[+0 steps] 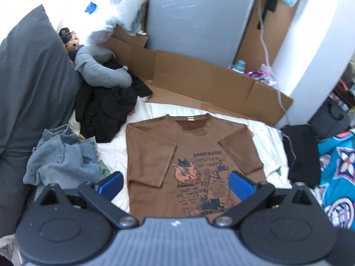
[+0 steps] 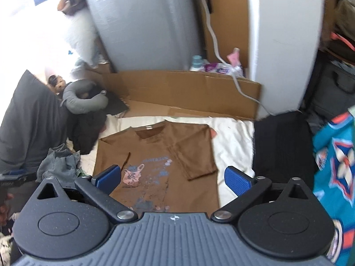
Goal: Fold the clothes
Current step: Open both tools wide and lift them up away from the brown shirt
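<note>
A brown T-shirt (image 1: 195, 141) with a cat print lies flat on the white sheet (image 1: 115, 148), collar away from me and both sleeves folded in over the front. The right wrist view shows the same brown T-shirt (image 2: 155, 146) on the white sheet (image 2: 233, 146). My left gripper (image 1: 176, 186) hangs open above the shirt's lower half, holding nothing. My right gripper (image 2: 173, 180) is open too, over the shirt's lower right part, with nothing between its blue pads (image 2: 238, 182).
Left of the shirt lie crumpled blue jeans (image 1: 64, 159), a pile of black clothes (image 1: 108, 108), a grey neck pillow (image 1: 99, 71) and a dark pillow (image 1: 33, 88). Flattened cardboard (image 1: 199, 77) lies behind. A black garment (image 1: 301, 153) and teal patterned fabric (image 1: 339, 173) sit at the right.
</note>
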The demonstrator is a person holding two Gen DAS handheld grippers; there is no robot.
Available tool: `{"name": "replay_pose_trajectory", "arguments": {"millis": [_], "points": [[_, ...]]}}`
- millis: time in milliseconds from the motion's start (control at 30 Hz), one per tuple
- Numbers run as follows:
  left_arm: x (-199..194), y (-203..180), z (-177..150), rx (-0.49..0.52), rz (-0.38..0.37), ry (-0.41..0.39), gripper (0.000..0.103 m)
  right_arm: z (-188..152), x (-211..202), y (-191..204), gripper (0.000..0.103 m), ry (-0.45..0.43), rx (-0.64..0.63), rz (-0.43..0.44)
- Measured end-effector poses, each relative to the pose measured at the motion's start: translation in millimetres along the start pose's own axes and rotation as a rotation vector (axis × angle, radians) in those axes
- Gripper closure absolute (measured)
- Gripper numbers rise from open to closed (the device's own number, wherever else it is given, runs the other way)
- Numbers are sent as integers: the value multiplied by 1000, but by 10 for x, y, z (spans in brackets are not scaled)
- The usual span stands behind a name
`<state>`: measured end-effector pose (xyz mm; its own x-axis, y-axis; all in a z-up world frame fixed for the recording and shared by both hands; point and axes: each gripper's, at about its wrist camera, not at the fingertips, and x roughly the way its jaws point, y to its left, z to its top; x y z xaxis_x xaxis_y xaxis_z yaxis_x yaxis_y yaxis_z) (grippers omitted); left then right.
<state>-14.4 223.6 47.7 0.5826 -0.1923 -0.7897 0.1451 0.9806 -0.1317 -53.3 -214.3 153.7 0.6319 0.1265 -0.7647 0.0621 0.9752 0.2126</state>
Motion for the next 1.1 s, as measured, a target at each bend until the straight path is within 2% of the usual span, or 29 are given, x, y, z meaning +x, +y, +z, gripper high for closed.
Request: {"name": "replay_pose_trajectory", "arguments": {"millis": [133, 333, 500, 700, 800, 1033, 1100], "points": [[-131, 43, -192, 41, 42, -2, 1, -155, -92, -41, 1, 5, 39, 2], [-175, 170, -368, 44, 95, 15, 1, -474, -40, -156, 1, -12, 80, 24], [-293, 294, -508, -27, 108, -6, 1, -773, 42, -303, 1, -18, 159, 43], [-208, 361, -738, -62, 125, 27, 1, -1115, 117, -451, 1, -31, 188, 90], [-135, 380, -863, -89, 131, 42, 1, -1245, 167, -515, 1, -35, 178, 82], [87, 433, -1121, -159, 128, 85, 1, -1585, 492, -687, 1, 16, 171, 105], [136, 417, -1175, -152, 129, 96, 1, -1676, 590, -735, 1, 35, 175, 112]]}}
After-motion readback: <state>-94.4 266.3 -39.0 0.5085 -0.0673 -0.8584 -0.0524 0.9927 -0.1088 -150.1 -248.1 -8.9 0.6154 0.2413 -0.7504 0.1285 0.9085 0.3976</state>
